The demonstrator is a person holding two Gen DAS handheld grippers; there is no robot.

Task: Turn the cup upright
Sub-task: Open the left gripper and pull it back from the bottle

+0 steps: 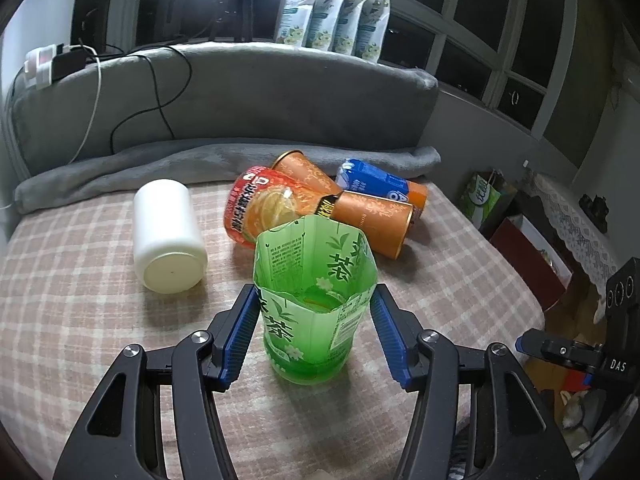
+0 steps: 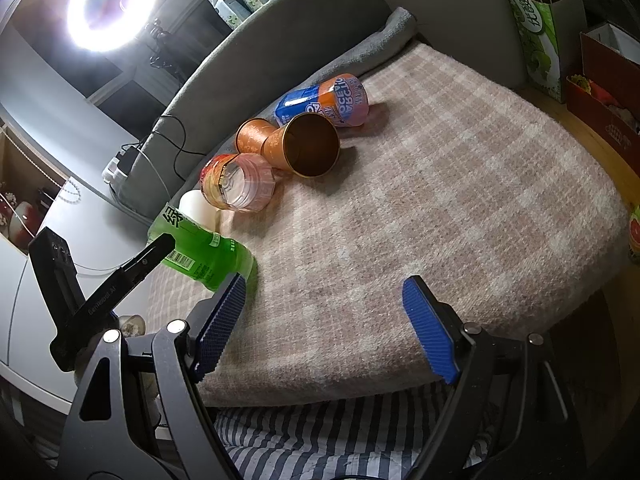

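Observation:
A green cup cut from a tea bottle (image 1: pixel 314 304) stands upright on the plaid cloth, mouth up. My left gripper (image 1: pixel 314 330) is open, its blue pads on either side of the cup with gaps on both sides. The cup also shows in the right wrist view (image 2: pixel 204 258) at the left, with the left gripper beside it. My right gripper (image 2: pixel 324 328) is open and empty over the near edge of the cloth. A white cup (image 1: pixel 168 236), a clear orange-label cup (image 1: pixel 264 206), two copper cups (image 1: pixel 370 220) and a blue-orange cup (image 1: pixel 380 186) lie on their sides behind.
A grey cushion (image 1: pixel 240 96) with cables backs the plaid surface (image 2: pixel 440 208). Several pouches (image 1: pixel 336 16) stand on the sill. Boxes and a green bag (image 2: pixel 540 36) sit to the right. A ring light (image 2: pixel 110 4) glares at upper left. Striped fabric (image 2: pixel 320 432) lies below the edge.

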